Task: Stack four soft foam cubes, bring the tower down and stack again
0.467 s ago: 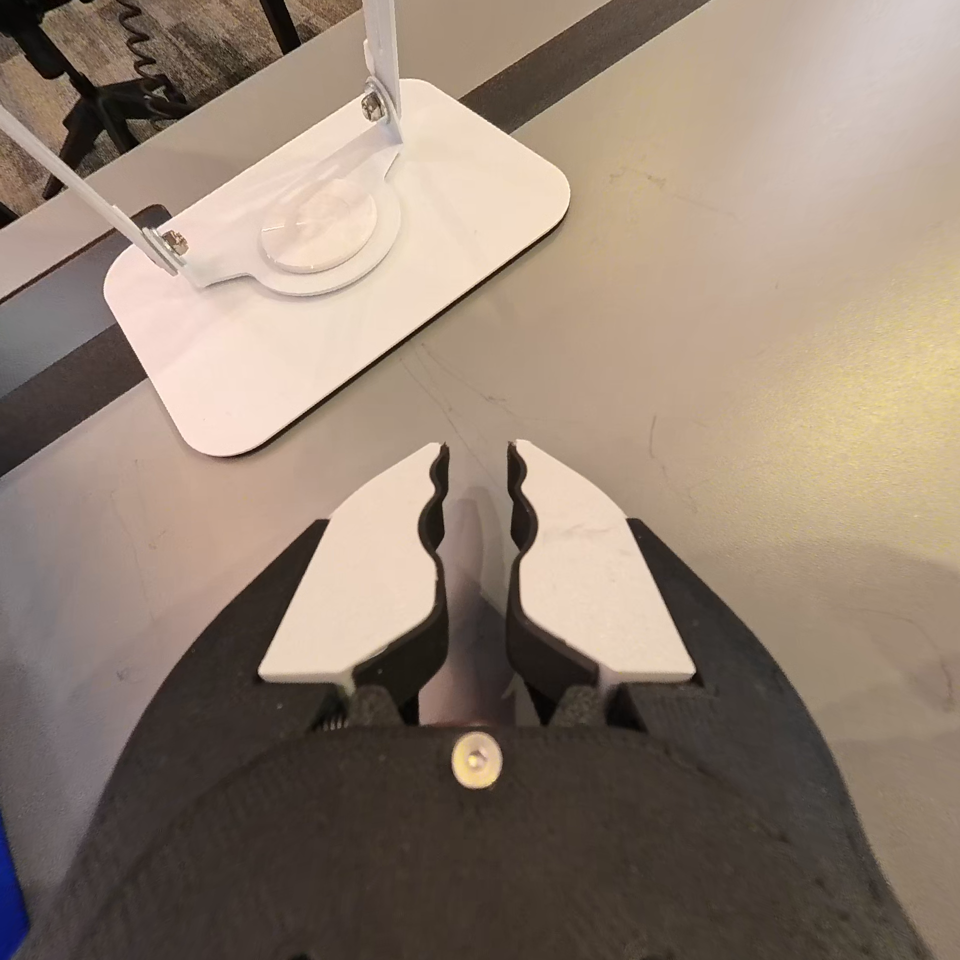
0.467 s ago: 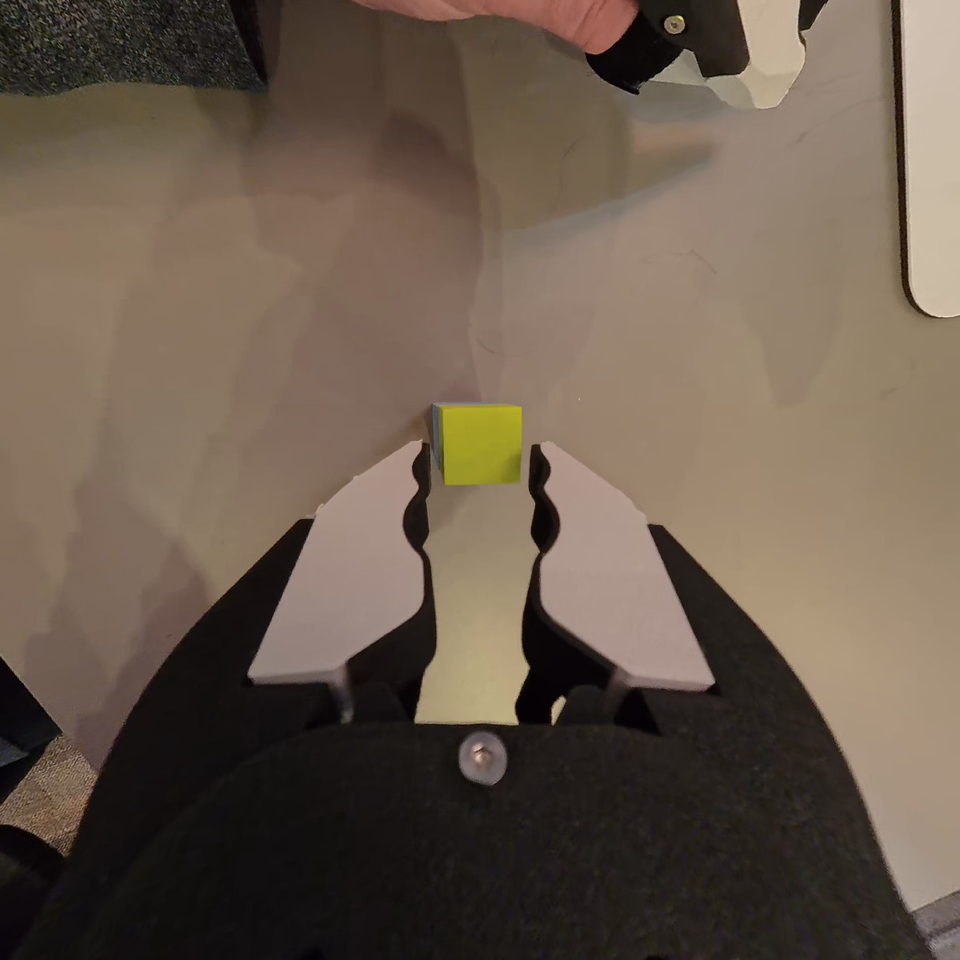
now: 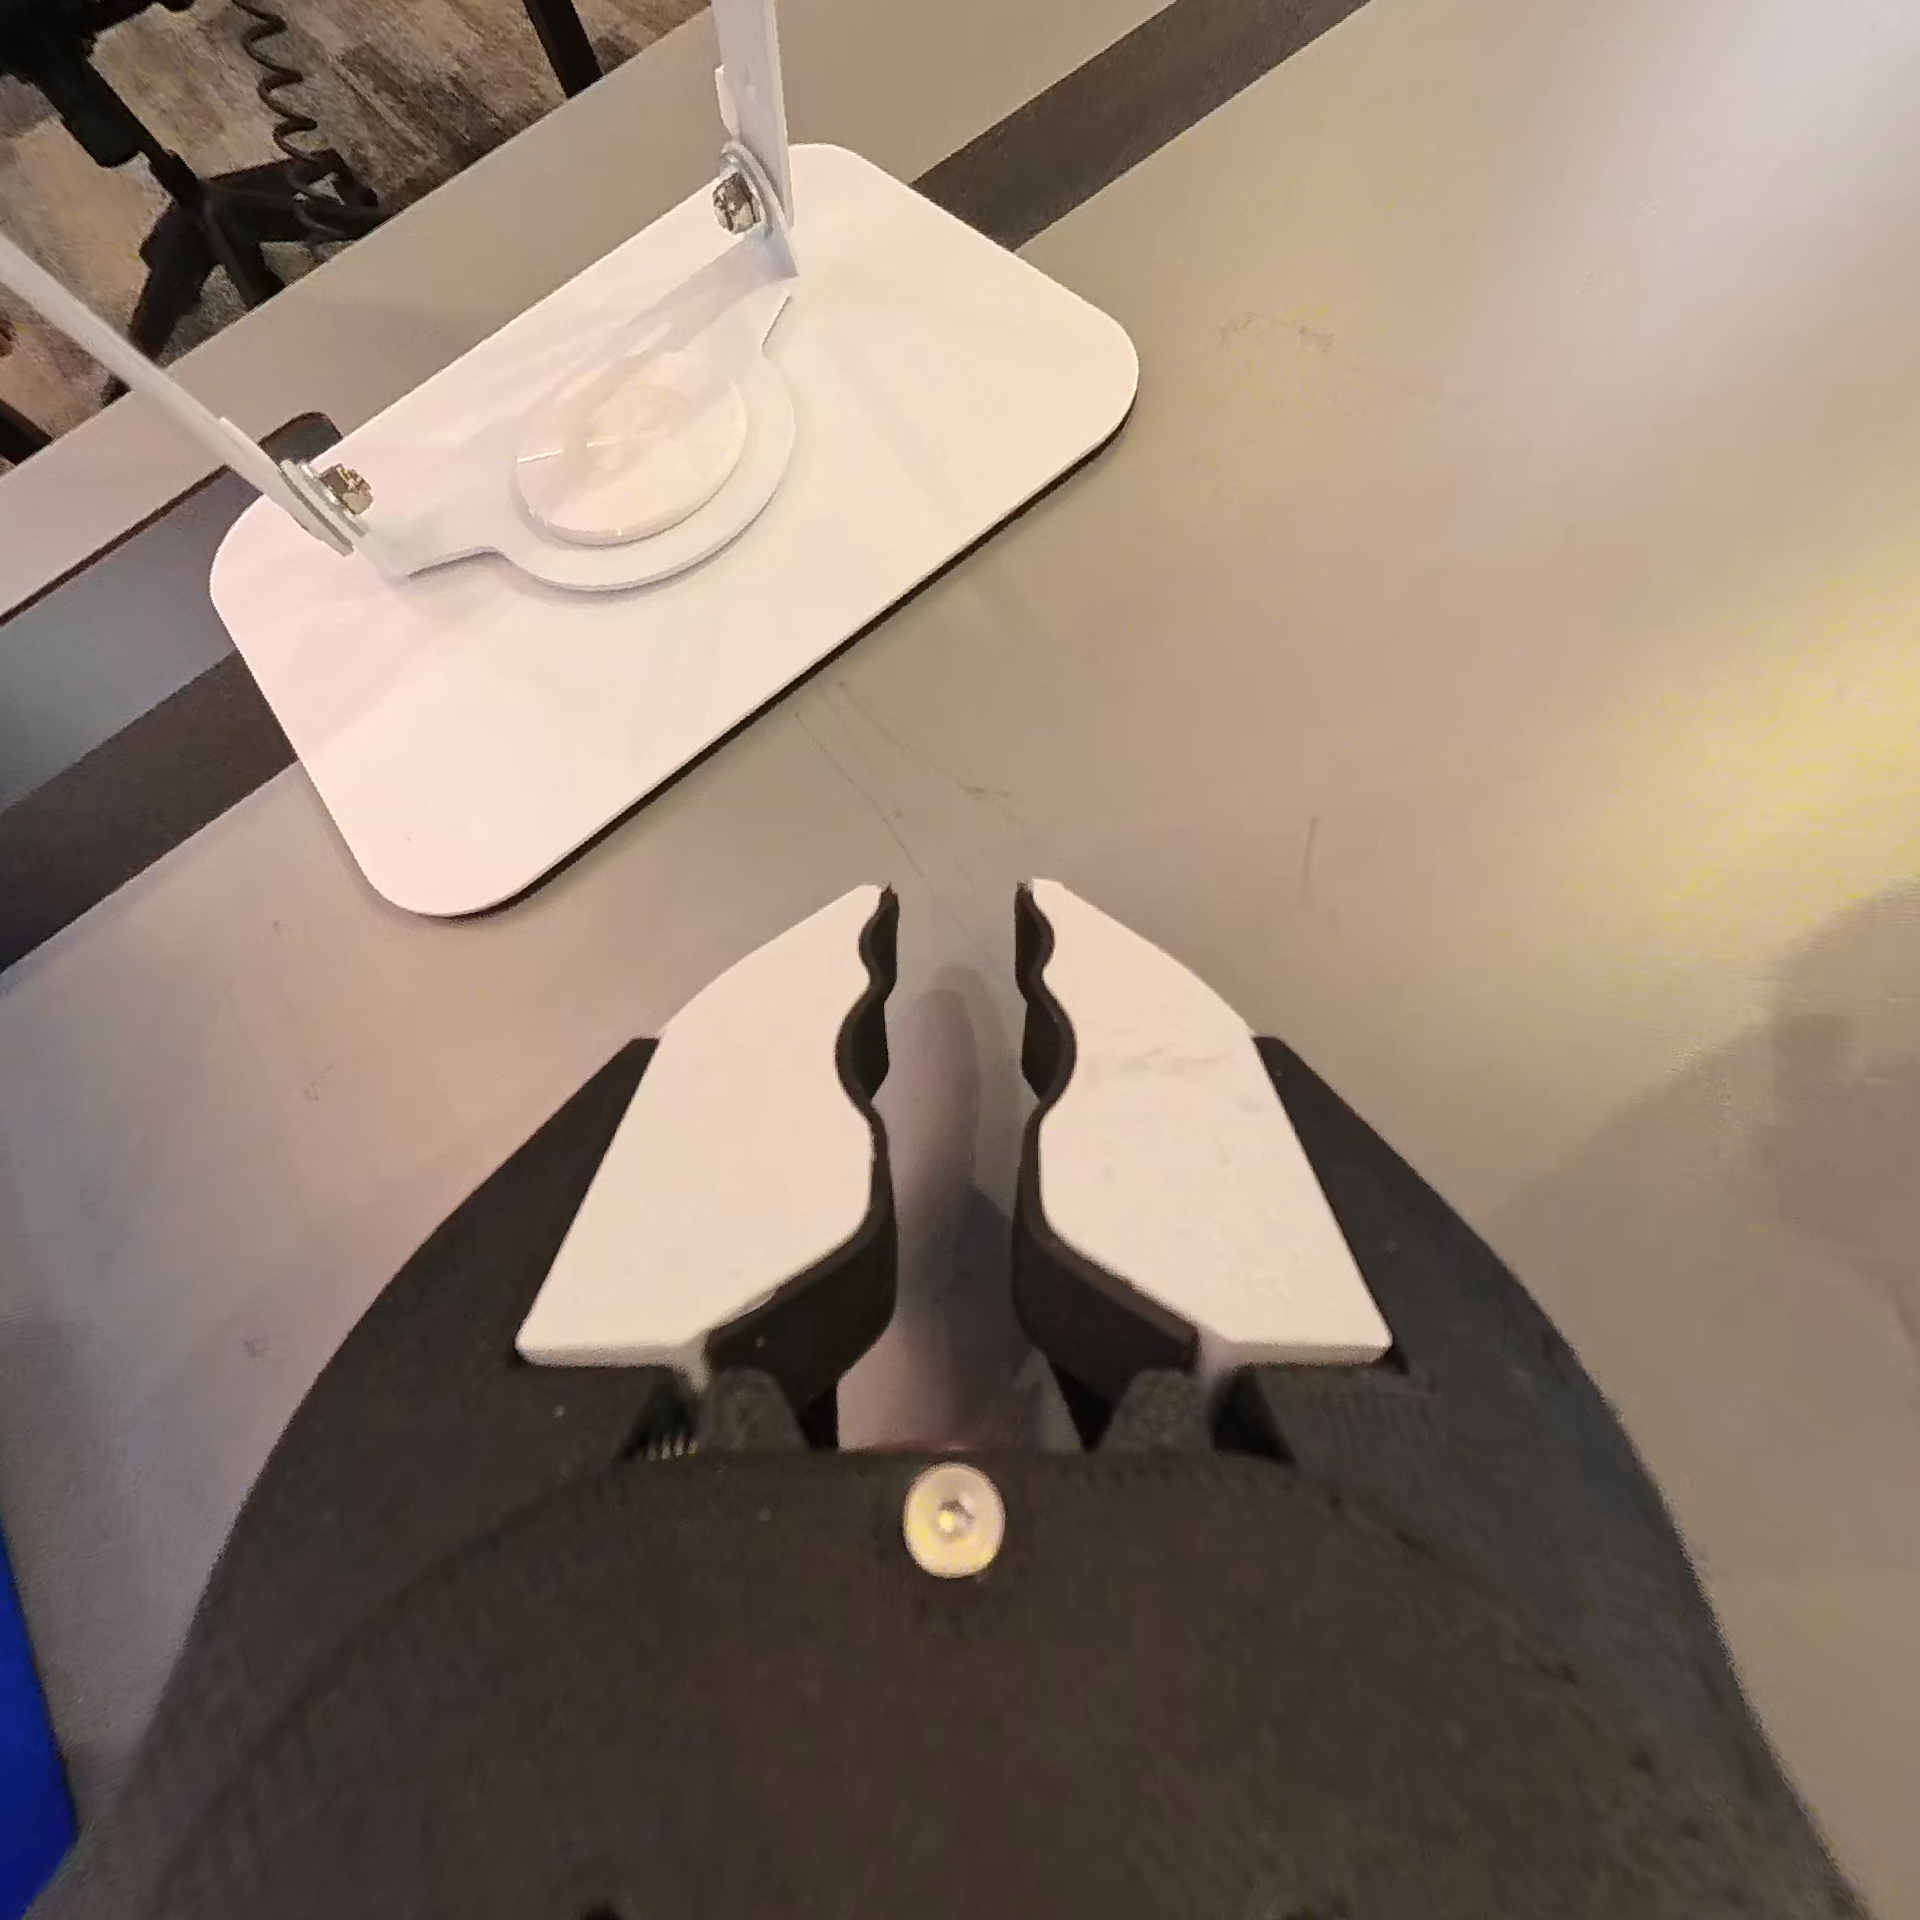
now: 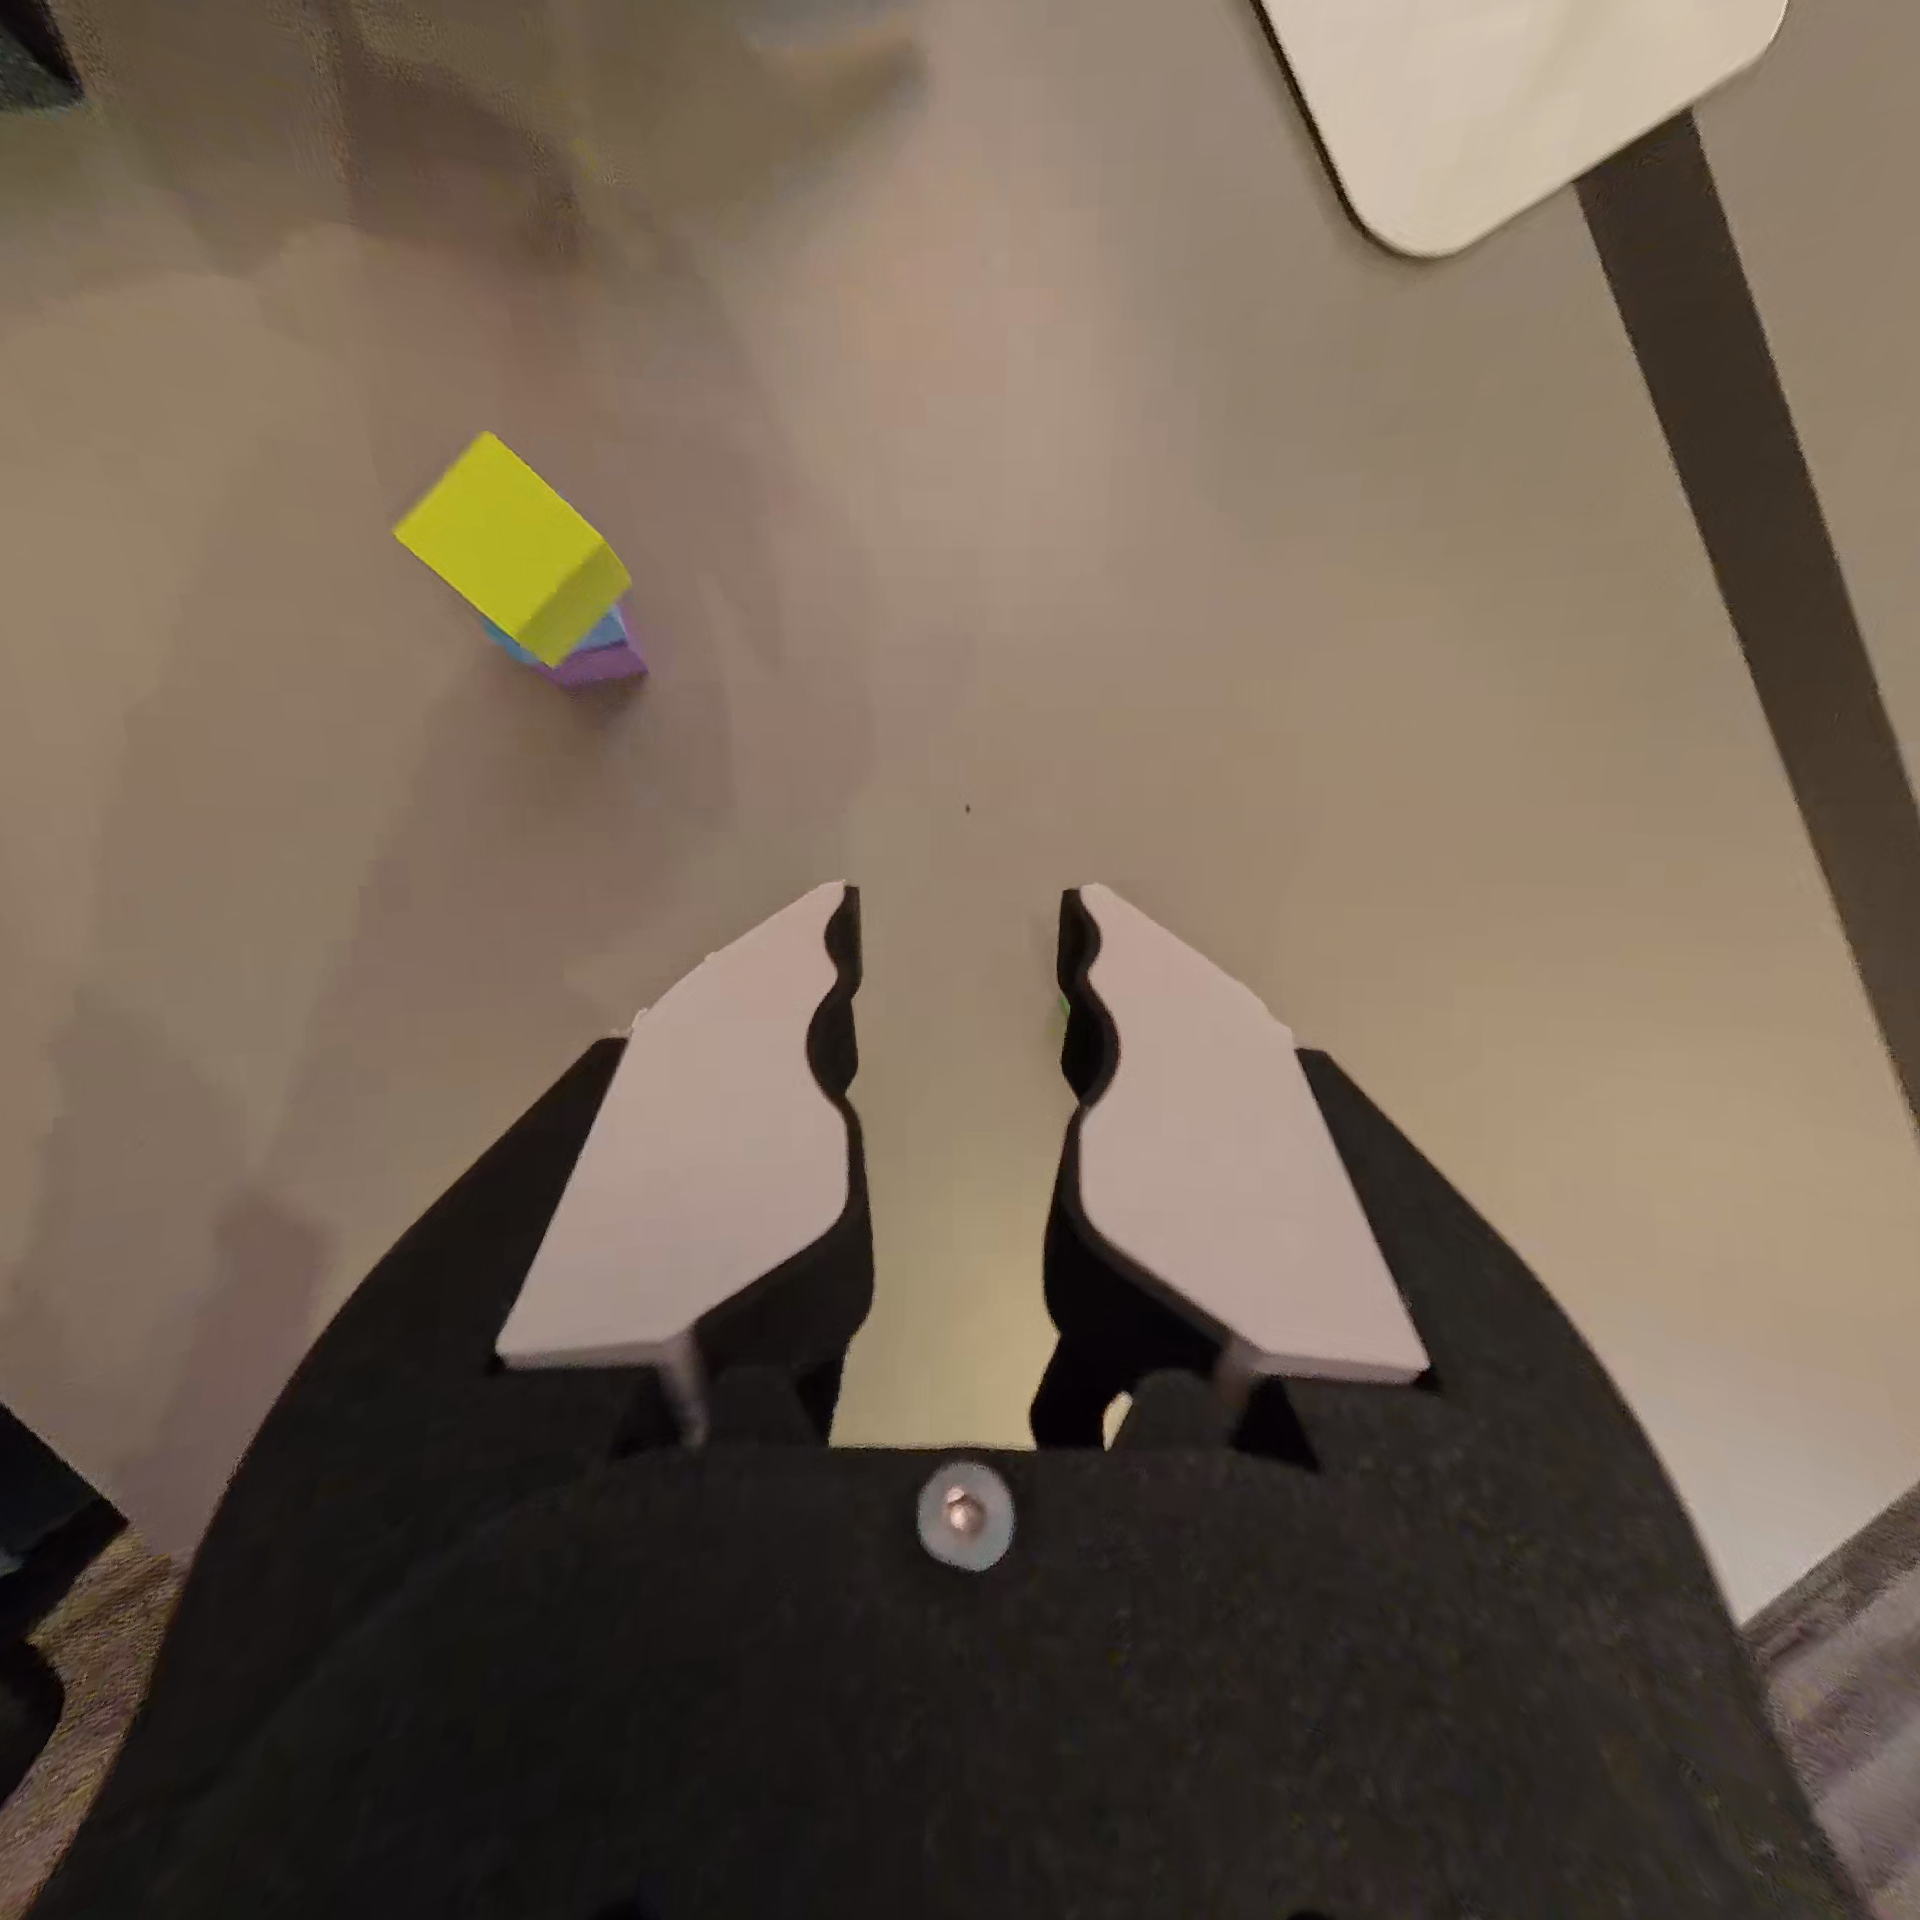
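Note:
In the right wrist view a tower of foam cubes stands on the grey table (image 4: 1247, 623) at the upper left, seen from above. A yellow cube (image 4: 509, 545) is on top, with a blue cube (image 4: 613, 629) and a purple cube (image 4: 603, 665) showing below it. My right gripper (image 4: 958, 904) is open and empty, above the table to the right of the tower. A small green speck (image 4: 1058, 1008) shows beside its right pad. My left gripper (image 3: 956, 899) is open with a narrow gap and empty, over bare table (image 3: 1455, 520). No cube shows in the left wrist view.
A white stand base (image 3: 665, 582) with two white struts sits ahead-left of my left gripper; its corner (image 4: 1507, 104) shows at the top right of the right wrist view. A dark strip (image 4: 1745, 540) runs along the table. A blue thing (image 3: 21, 1714) is at the left edge. My right fingertips sit around 25 cm from my left ones.
My right gripper has drawn back and to the right from the tower; the yellow cube, just ahead of its open fingertips before, now stands far to the upper left. The left gripper barely moved.

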